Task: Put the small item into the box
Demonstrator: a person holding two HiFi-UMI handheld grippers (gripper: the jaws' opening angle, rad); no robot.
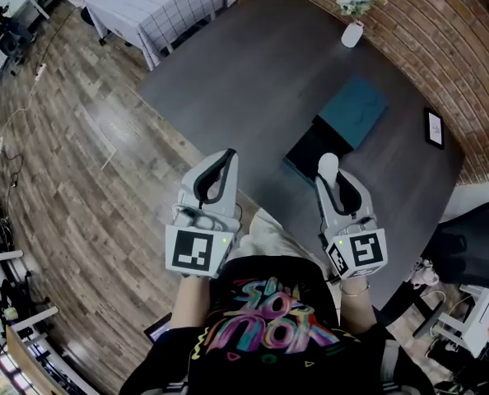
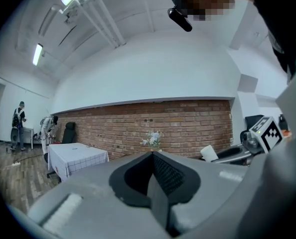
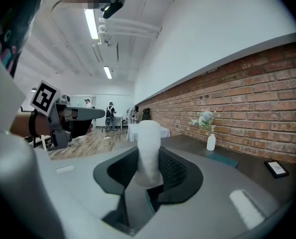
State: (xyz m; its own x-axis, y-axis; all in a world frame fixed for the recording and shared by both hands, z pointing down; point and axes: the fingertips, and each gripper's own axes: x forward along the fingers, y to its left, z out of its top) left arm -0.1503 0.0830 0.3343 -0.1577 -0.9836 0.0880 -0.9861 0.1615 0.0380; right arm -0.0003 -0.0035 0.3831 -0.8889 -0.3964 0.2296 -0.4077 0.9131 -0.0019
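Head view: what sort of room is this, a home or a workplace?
Probably a workplace, an office or lab space: a black office chair, a large dark table against a brick wall, and tube lights overhead in the right gripper view.

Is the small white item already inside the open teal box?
No, the small white rounded item is gripped between the jaws of the right gripper, outside the open teal box.
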